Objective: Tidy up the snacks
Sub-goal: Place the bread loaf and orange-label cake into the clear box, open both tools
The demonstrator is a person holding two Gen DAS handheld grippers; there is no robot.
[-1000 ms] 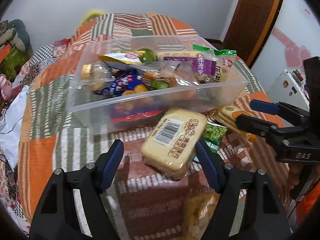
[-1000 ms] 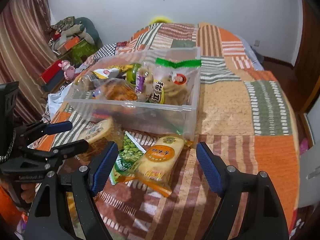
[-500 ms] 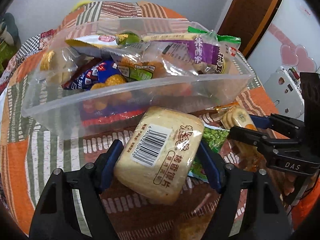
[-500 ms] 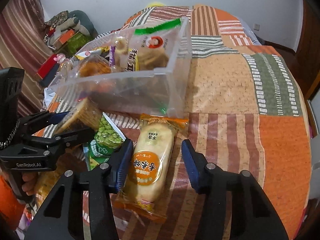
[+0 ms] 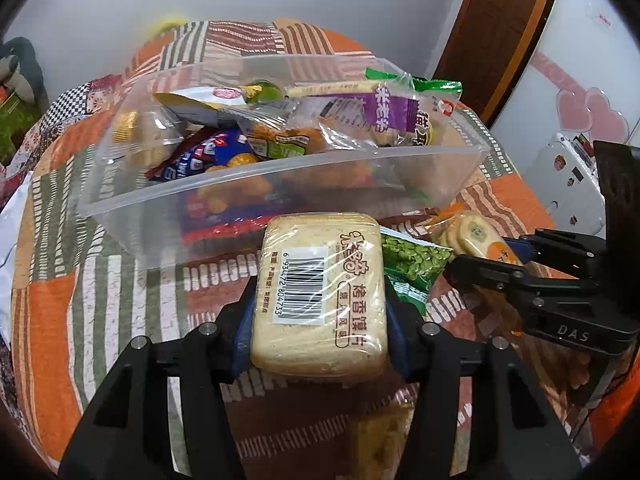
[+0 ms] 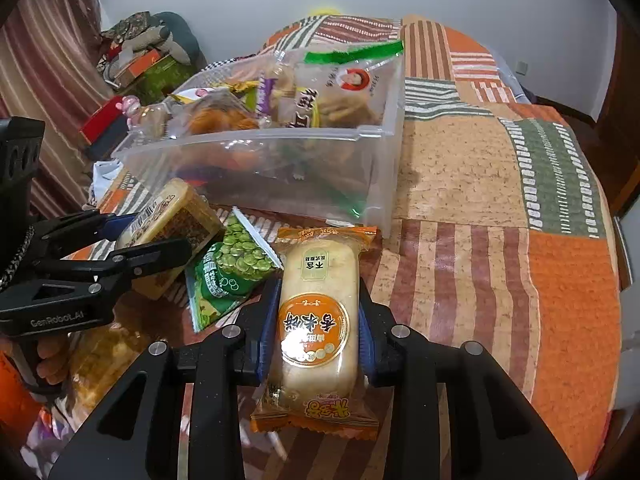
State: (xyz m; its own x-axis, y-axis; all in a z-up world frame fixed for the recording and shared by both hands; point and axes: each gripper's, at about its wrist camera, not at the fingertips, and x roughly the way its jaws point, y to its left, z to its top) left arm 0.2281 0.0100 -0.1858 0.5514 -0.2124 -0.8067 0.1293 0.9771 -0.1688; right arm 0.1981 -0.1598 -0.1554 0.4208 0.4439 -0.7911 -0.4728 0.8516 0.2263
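My left gripper point(image 5: 320, 312) is shut on a pale wrapped bread-slice pack point(image 5: 320, 292) with a barcode, held just in front of the clear plastic bin point(image 5: 280, 188). It also shows in the right wrist view point(image 6: 168, 236). My right gripper point(image 6: 318, 320) is shut on an orange rice-cracker pack point(image 6: 316, 320), seen in the left wrist view point(image 5: 476, 236) too. The bin point(image 6: 280, 160) holds several snack bags. A green pea packet point(image 6: 232, 268) lies on the quilt between the two grippers.
The patchwork quilt point(image 6: 500, 200) covers a bed. A yellowish snack bag point(image 6: 100, 356) lies at the near left under the left gripper. Boxes and soft toys point(image 6: 140, 60) sit beyond the bed's left side. A door point(image 5: 500, 32) stands at the right.
Both grippers went from open to shut. The left closed on the bread-slice pack, the right on the orange rice-cracker pack.
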